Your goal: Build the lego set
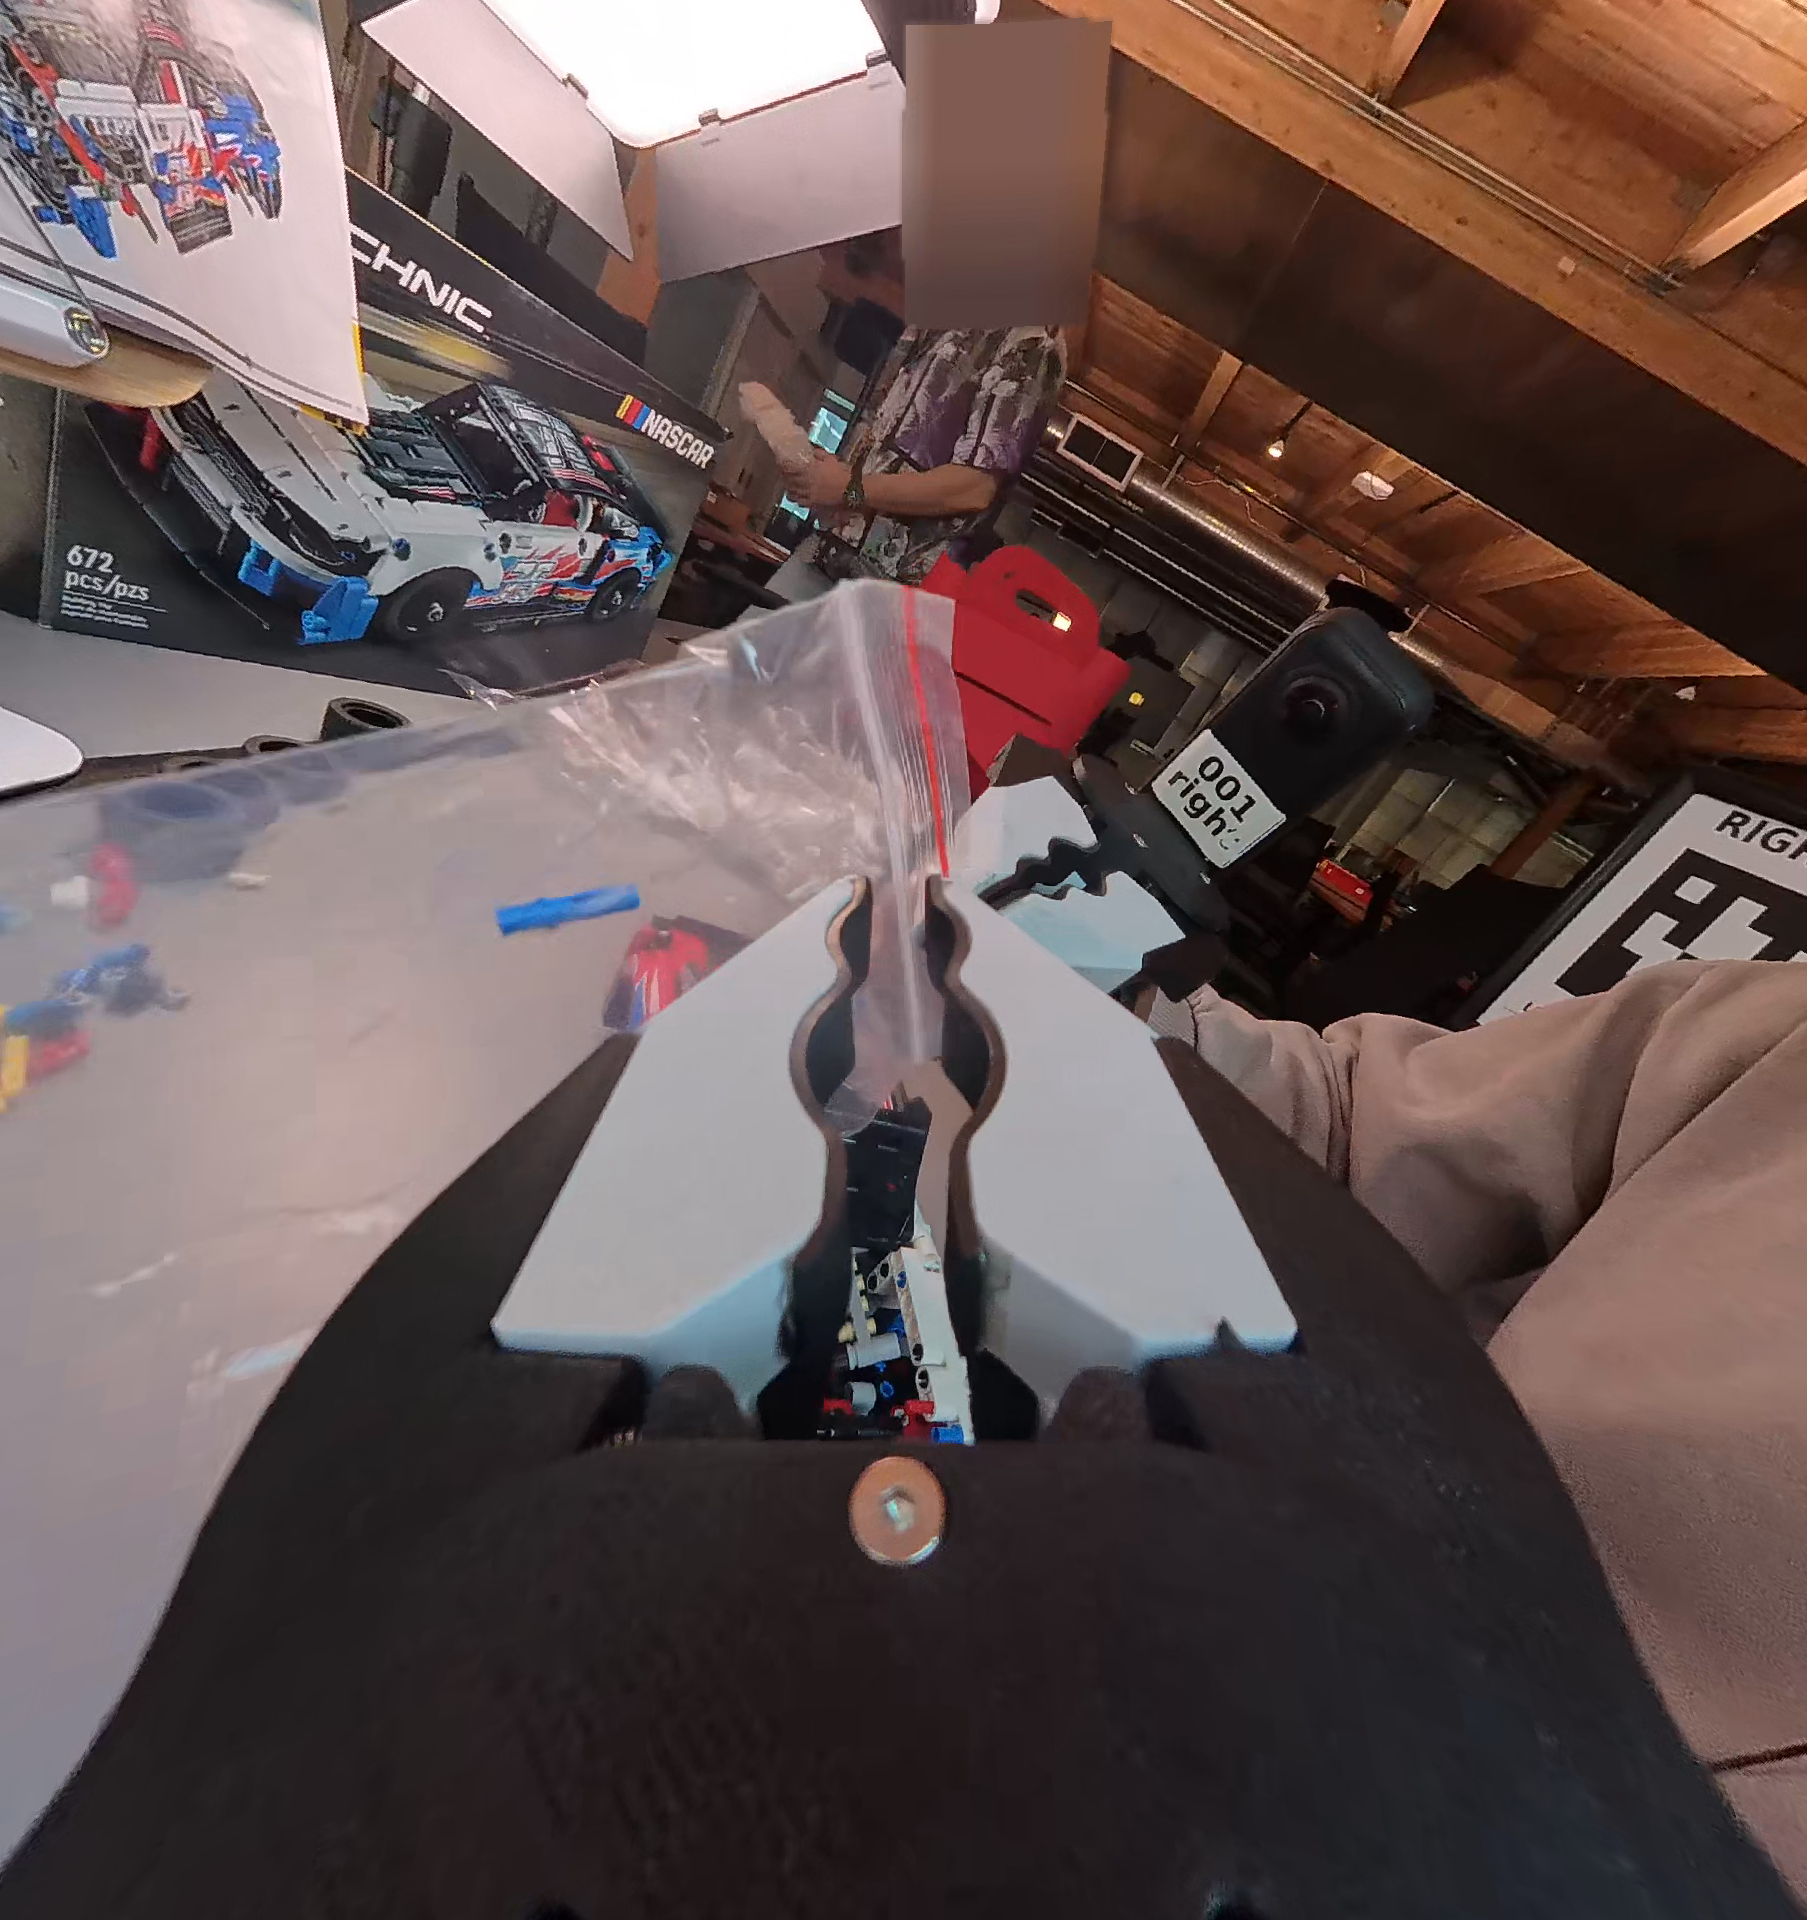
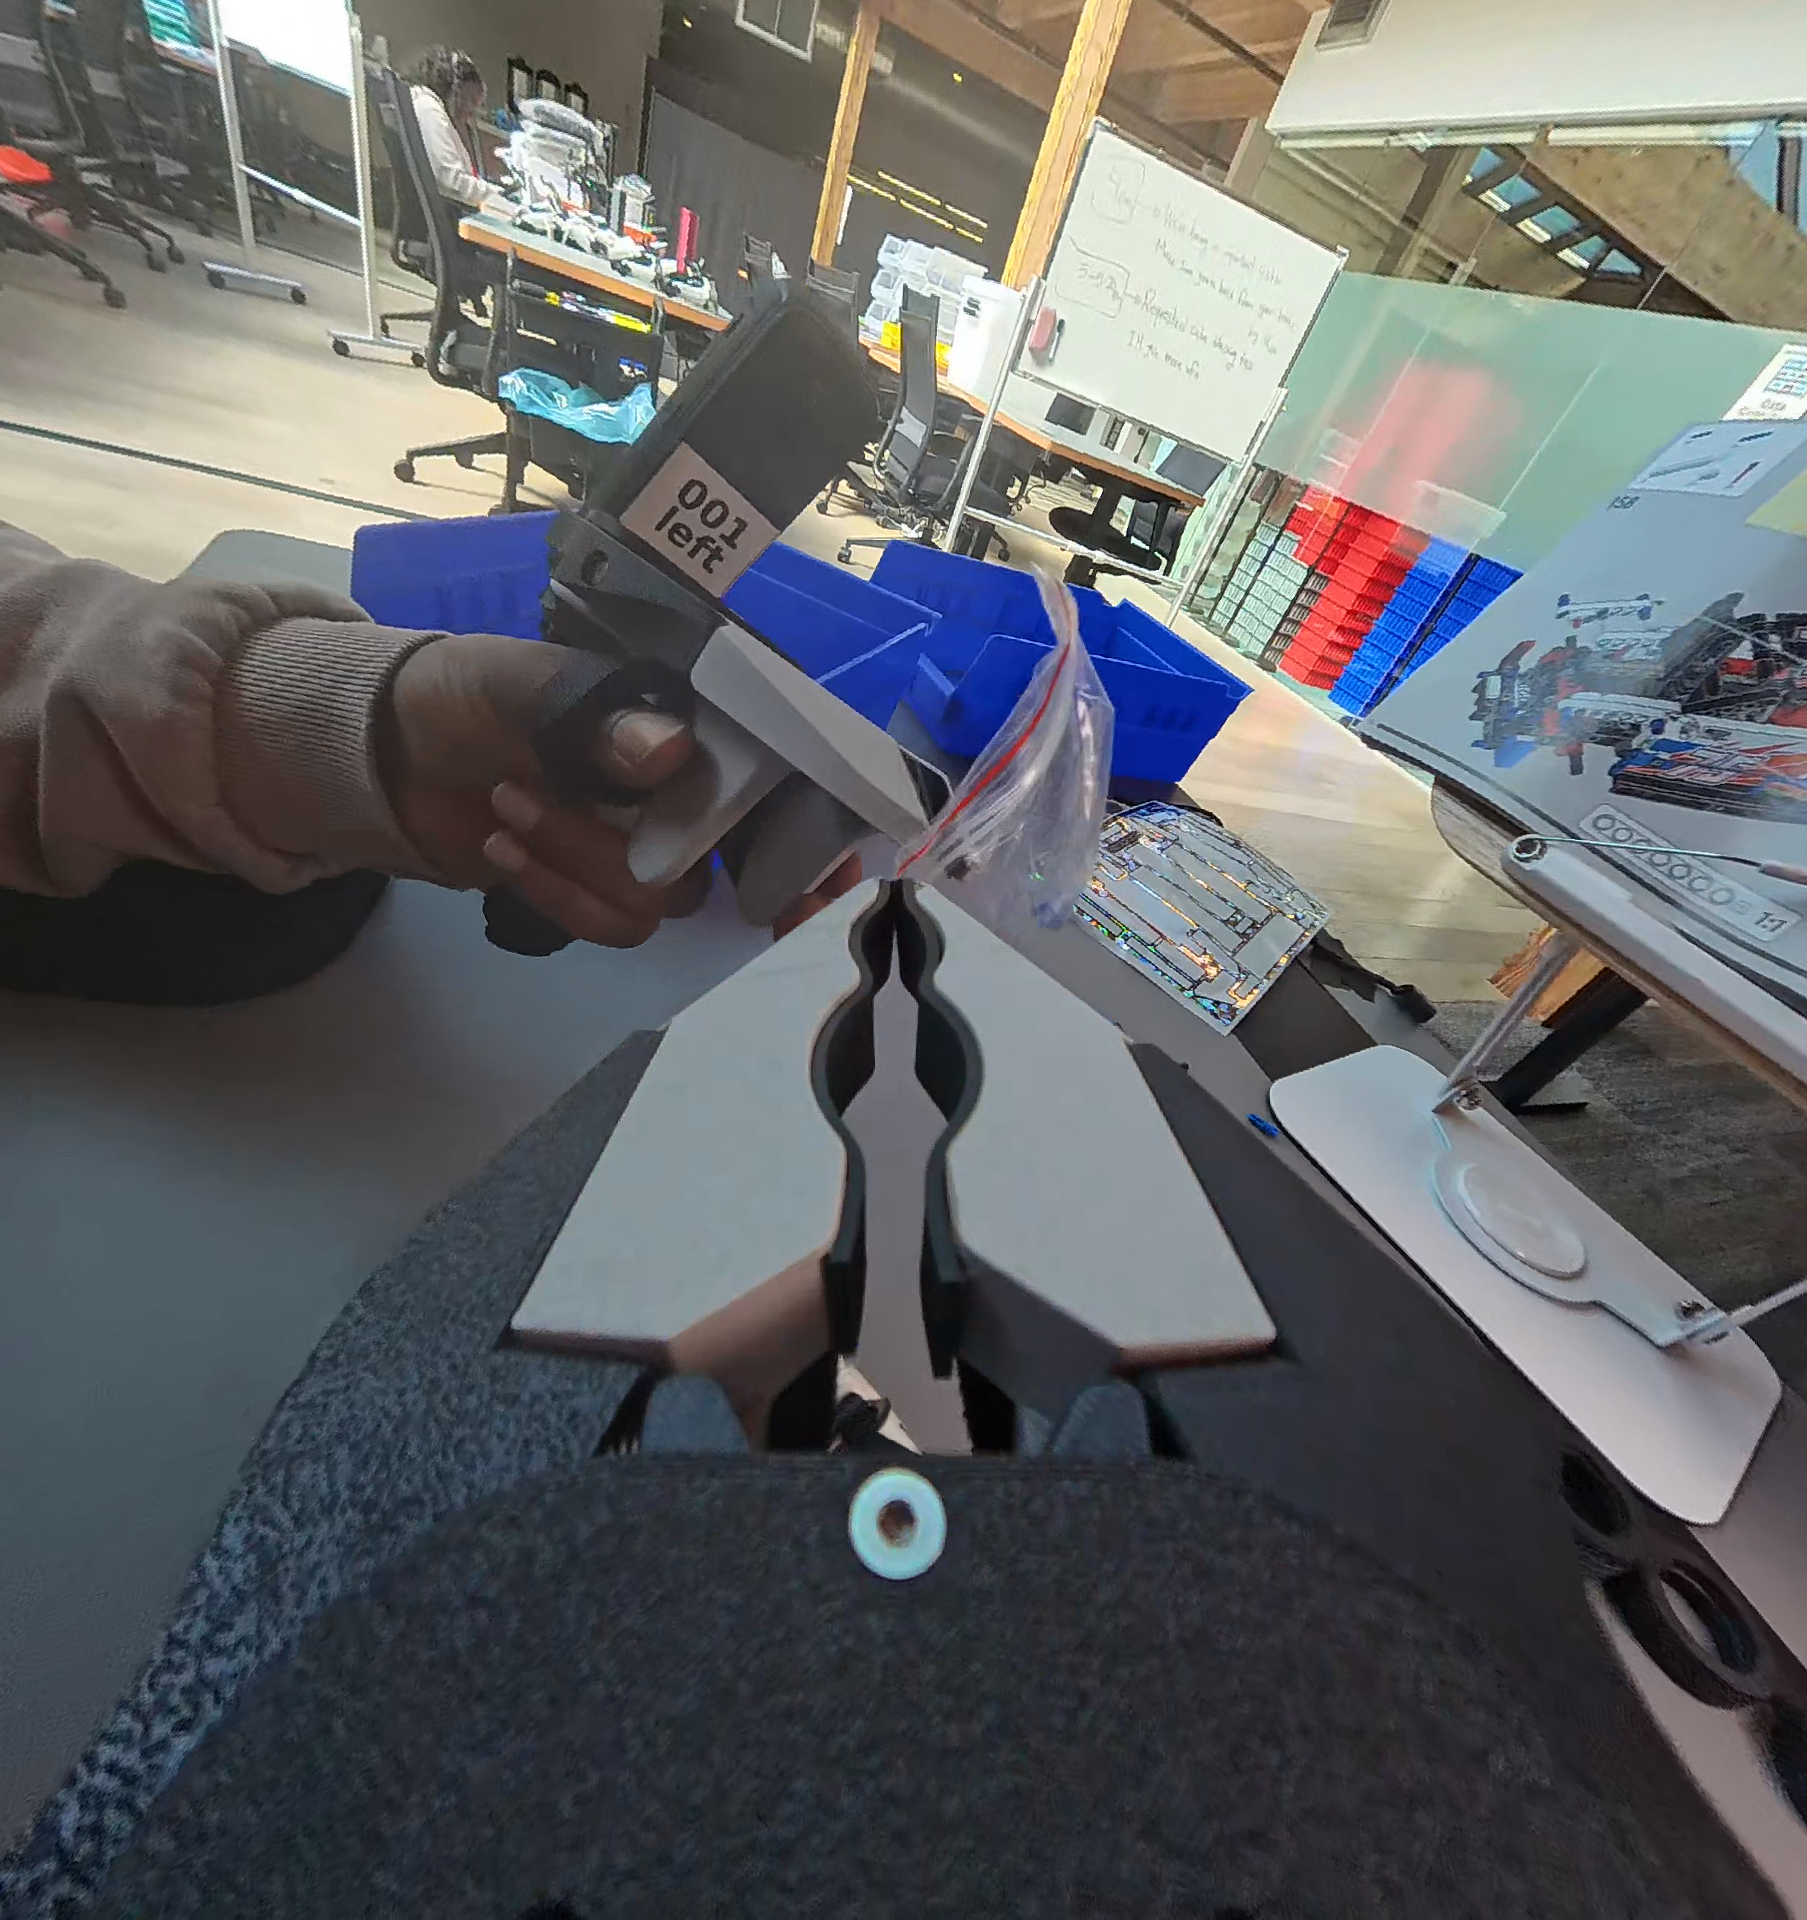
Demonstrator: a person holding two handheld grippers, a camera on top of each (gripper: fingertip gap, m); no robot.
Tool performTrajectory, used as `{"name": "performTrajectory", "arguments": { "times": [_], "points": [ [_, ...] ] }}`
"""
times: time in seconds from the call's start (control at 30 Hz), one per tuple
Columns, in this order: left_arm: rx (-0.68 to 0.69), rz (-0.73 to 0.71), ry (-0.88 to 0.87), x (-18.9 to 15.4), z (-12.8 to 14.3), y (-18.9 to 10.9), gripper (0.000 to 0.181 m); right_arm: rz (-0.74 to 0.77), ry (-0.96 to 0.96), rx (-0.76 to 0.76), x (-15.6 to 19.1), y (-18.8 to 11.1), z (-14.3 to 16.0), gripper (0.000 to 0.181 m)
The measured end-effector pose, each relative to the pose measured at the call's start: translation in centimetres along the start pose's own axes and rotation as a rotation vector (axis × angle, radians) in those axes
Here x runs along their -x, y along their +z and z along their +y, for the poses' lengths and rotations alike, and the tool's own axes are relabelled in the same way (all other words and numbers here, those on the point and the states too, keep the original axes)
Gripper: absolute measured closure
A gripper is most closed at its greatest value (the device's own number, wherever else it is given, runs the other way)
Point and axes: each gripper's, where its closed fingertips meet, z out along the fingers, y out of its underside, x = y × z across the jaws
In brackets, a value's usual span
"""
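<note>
A clear zip bag (image 1: pixel 733 748) with a red seal line hangs in the air between both grippers. My left gripper (image 1: pixel 897 894) has the bag's film running down between its fingertips, with a visible gap on each side, so it counts as open. In the right wrist view the left gripper (image 2: pixel 920 821) reaches the bag (image 2: pixel 1034 790) from the left. My right gripper (image 2: pixel 894 896) is shut, with the bag's lower corner pinched at its tips. It also shows in the left wrist view (image 1: pixel 1044 883). A few small parts lie inside the bag. A partly built model (image 1: pixel 899 1330) shows below the left fingers.
Loose parts lie on the grey table (image 1: pixel 255 1195): a blue pin (image 1: pixel 566 909), a red piece (image 1: pixel 660 966), black tyres (image 1: pixel 364 717). The set's box (image 1: pixel 379 520) stands behind. An instruction booklet on a stand (image 2: pixel 1657 675), blue bins (image 2: pixel 1086 665) and a sticker sheet (image 2: pixel 1200 914) are near. Less than 4 cm separates the two grippers' tips.
</note>
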Motion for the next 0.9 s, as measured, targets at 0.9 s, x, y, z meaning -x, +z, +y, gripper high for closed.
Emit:
{"name": "performTrajectory", "arguments": {
  "times": [0.9],
  "points": [
    [-0.027,0.121,-0.071,-1.2,-0.1,-0.1,0.172,-0.064,0.114,-0.096,0.0,-0.8,-0.4,0.181]
  ]
}}
